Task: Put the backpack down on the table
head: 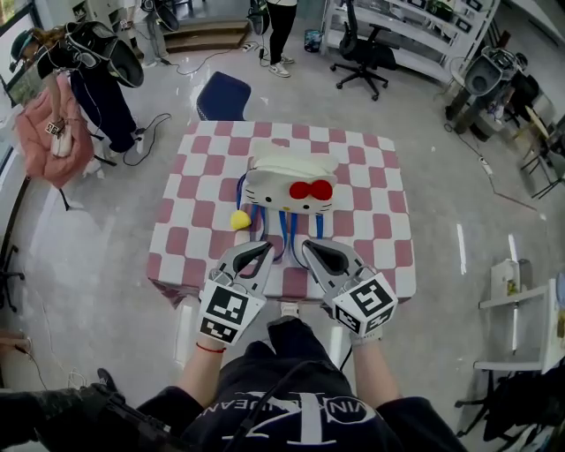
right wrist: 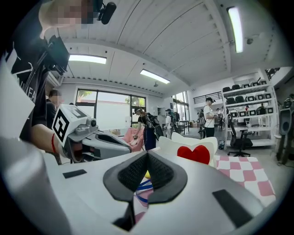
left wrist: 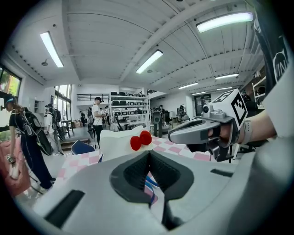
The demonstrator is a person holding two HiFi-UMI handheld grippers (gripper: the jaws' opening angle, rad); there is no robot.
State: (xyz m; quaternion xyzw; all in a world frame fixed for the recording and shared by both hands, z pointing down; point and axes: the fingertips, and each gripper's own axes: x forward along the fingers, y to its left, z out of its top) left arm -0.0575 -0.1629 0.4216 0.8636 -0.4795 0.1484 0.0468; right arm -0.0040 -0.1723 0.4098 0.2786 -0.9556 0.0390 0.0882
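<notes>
A white backpack with a red bow lies flat on the red-and-white checkered table. Its blue straps trail toward the table's near edge, and a small yellow tag lies at its left. My left gripper and right gripper hover side by side over the near edge, either side of the straps, jaw tips touching and nothing held. The backpack stands just beyond the left gripper, with the right gripper alongside. From the right gripper the backpack shows ahead.
A blue chair stands behind the table's far edge. A person wearing a dark backpack and a pink bag are at the far left. A black office chair and shelving stand at the back right.
</notes>
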